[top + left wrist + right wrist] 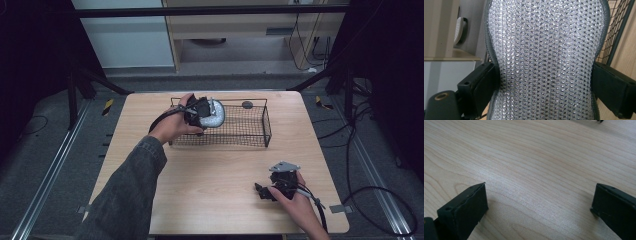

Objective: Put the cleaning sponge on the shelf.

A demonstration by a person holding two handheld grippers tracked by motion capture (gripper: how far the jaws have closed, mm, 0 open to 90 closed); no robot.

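From above, I see my left gripper (202, 113) holding the shiny silver pad (215, 114) over the left end of the wire basket (267, 125), so dropping it in is still left. In the left gripper view, the jaws pinch the pad's (546, 60) narrow middle; no words anywhere. In the right gripper view, my right gripper (537, 205) rests wide apart over the bare table (529, 157).

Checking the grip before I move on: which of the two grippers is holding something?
The left gripper, over the wire basket, clamps a silvery mesh pad. The right gripper has nothing between its jaws.
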